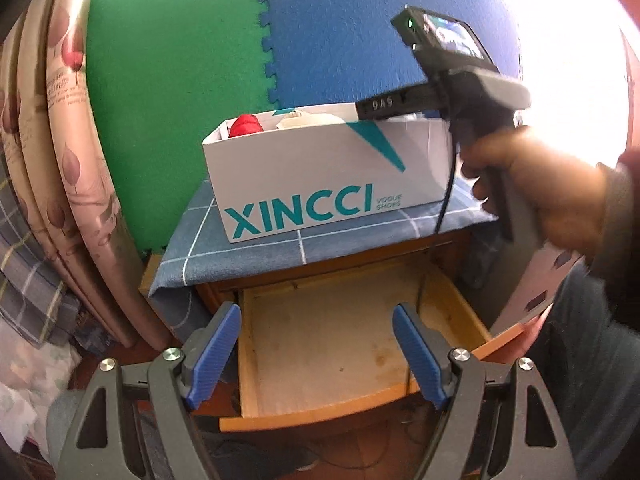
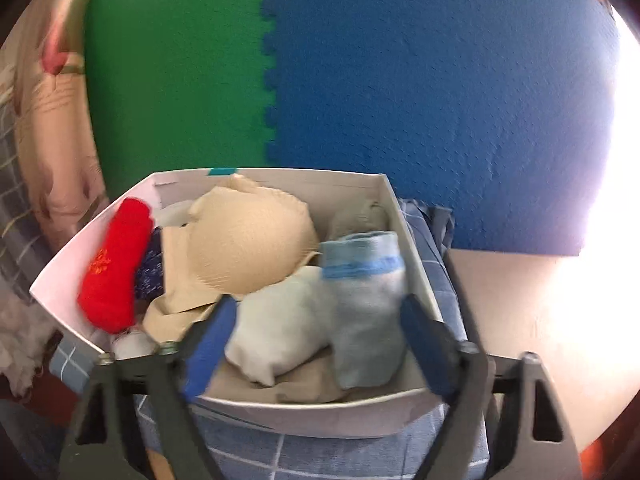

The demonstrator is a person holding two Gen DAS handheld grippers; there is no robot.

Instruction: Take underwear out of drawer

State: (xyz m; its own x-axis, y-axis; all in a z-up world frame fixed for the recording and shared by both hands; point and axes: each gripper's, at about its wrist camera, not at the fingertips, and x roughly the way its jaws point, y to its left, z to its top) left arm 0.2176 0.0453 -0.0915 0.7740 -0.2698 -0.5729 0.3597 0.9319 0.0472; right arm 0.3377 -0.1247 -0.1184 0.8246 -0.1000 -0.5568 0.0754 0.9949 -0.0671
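My left tool (image 1: 316, 344) hangs spread over the open wooden drawer (image 1: 340, 344), gripping nothing. My right tool (image 2: 316, 344) is spread wide above the shoebox (image 2: 320, 416) on the nightstand; the pale blue folded underwear (image 2: 364, 312) lies inside, beside a beige bra (image 2: 252, 248).

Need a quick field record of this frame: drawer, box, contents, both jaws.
drawer: open wooden drawer, nothing visible inside
box: white cardboard shoe box on blue checked cloth above the drawer
contents: beige bra, red rolled cloth, pale blue sock
left gripper: jaws open, empty
right gripper: jaws open over the box, gripping nothing
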